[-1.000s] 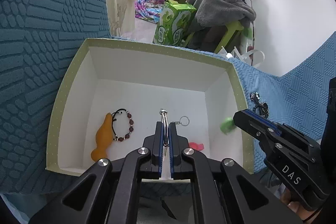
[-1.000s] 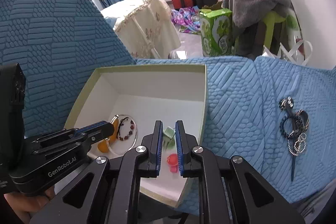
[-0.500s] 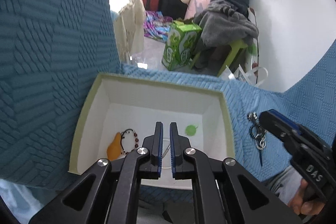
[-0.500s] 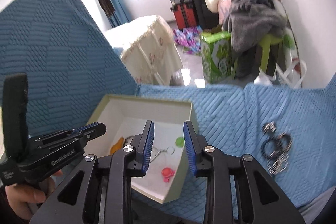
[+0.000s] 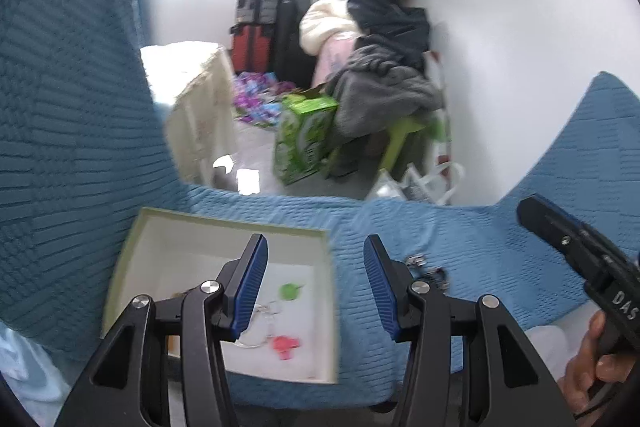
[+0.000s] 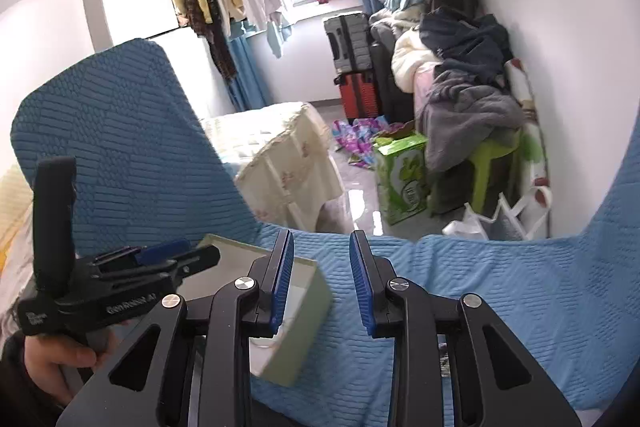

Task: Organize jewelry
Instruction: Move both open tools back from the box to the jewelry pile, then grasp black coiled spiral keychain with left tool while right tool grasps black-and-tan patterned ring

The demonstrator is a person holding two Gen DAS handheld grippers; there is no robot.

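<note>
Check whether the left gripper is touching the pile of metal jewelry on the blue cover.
Apart. The left wrist view shows the left gripper open and empty, raised above the metal jewelry lying on the blue cover.

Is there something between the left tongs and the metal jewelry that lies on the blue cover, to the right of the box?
Nothing visible. The left tongs are open and empty above the blue cover, and the metal jewelry lies in the open beside the right finger, outside the box.

Box [image 5: 132,259] open-topped, walls ring contents; blue cover [image 5: 500,239] right of box mostly bare.
</note>
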